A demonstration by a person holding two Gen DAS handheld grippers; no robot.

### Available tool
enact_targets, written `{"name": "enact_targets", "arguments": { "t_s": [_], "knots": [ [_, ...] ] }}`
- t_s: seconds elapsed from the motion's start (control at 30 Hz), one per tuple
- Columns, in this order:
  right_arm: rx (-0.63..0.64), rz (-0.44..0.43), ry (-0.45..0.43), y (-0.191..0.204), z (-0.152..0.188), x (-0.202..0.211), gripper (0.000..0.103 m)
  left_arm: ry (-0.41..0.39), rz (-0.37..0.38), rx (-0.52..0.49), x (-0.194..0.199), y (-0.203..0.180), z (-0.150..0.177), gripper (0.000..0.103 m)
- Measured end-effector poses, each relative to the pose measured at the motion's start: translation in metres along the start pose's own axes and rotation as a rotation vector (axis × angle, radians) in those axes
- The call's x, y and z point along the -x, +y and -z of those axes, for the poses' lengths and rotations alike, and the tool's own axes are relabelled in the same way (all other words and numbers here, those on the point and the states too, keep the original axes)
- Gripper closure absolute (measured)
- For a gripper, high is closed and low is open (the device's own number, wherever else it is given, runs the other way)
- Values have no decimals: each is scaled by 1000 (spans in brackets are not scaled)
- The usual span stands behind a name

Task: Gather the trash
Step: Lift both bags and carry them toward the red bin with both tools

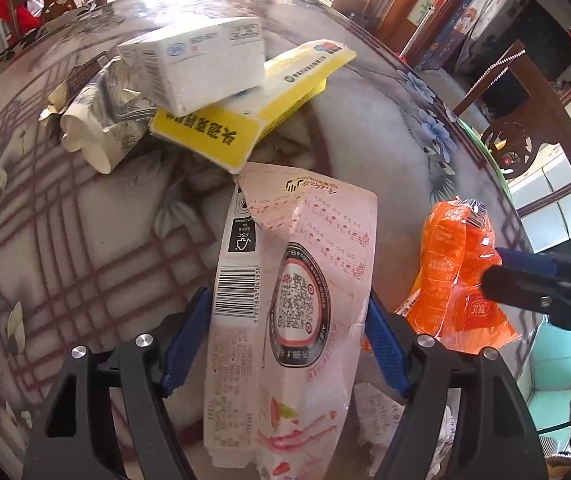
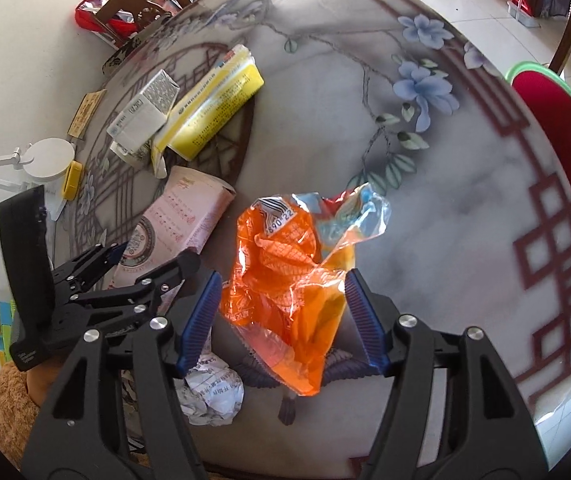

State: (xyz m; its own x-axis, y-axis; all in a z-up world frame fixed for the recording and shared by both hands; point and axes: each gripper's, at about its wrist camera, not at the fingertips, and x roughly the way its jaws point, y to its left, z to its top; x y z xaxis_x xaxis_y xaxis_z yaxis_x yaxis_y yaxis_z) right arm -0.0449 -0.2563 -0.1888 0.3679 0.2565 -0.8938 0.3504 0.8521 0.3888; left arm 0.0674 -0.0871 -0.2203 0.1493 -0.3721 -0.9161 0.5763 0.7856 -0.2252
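Note:
On the round patterned table (image 1: 85,216) lies trash. My left gripper (image 1: 287,308) is open with its blue pads on either side of a pink tissue wrapper (image 1: 293,280), which also shows in the right wrist view (image 2: 181,216). My right gripper (image 2: 281,292) is open around a crumpled orange plastic wrapper (image 2: 285,280), also seen in the left wrist view (image 1: 453,280). A white box (image 1: 201,64), a yellow box (image 1: 245,112) and a crushed patterned carton (image 1: 101,120) are piled at the far side. A crumpled paper ball (image 2: 213,396) lies near the table's front edge.
A red and green basin (image 2: 557,136) stands beyond the table's right edge. A white lamp base (image 2: 45,160) and a small yellow object (image 2: 72,180) sit at the left edge. Wooden chairs (image 1: 525,136) and cabinets surround the table (image 2: 445,200).

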Motion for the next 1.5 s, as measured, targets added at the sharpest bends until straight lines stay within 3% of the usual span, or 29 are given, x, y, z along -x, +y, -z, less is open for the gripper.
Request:
{"name": "enact_targets", "arguments": {
  "t_s": [0.53, 0.6, 0.7, 0.8, 1.13, 1.5],
  "knots": [
    [63, 13, 39, 19, -14, -26, 41, -156, 8, 191, 72, 46, 14, 35],
    [94, 18, 36, 25, -14, -28, 45, -170, 4, 204, 77, 48, 15, 35],
    [154, 18, 17, 36, -14, -24, 57, -186, -6, 220, 83, 49, 17, 35],
    [184, 8, 4, 43, -14, -20, 60, -199, -13, 233, 86, 50, 19, 35],
    [228, -17, -103, 55, -21, 15, 61, -233, -19, 235, 95, 39, 18, 35],
    [231, -54, -164, 53, -23, 41, 61, -253, -30, 223, 101, 23, 13, 35]
  ]
}}
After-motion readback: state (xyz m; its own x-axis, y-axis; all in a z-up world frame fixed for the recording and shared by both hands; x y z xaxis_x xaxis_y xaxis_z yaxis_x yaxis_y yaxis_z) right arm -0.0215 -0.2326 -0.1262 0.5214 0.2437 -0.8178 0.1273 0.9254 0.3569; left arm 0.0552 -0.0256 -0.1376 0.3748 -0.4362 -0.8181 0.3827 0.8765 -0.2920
